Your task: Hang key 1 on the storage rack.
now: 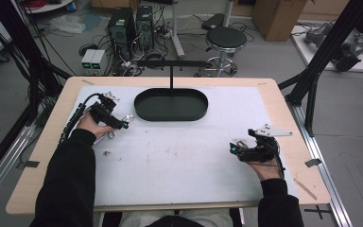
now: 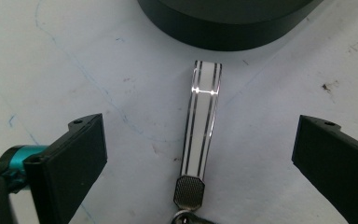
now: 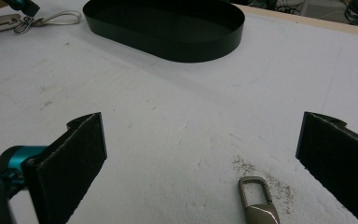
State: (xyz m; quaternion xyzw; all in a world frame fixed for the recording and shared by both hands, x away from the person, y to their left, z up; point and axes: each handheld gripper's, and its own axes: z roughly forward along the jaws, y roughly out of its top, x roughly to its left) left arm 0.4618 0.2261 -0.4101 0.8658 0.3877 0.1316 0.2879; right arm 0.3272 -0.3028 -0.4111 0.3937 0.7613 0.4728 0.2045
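A shiny white strap with thin black lines [image 2: 202,126] lies flat on the white mat and ends in a knurled metal clasp [image 2: 189,190]. My left gripper [image 2: 198,156] stands open over it, one jaw on each side, touching nothing. In the high view the left gripper [image 1: 123,125] points at this silvery piece [image 1: 129,117] just left of the black oval tray [image 1: 170,109]. My right gripper [image 3: 200,154] is open too, with a small metal snap hook [image 3: 257,203] lying on the mat between its jaws. From above, the right gripper [image 1: 235,149] sits near the table's right side.
The tray's black wall [image 2: 228,35] rises just beyond the strap. In the right gripper view the tray [image 3: 168,44] is far ahead, with a metal tag and pale cord loop [image 3: 58,18] to its left. A T-shaped stand [image 1: 171,64] rises behind the tray.
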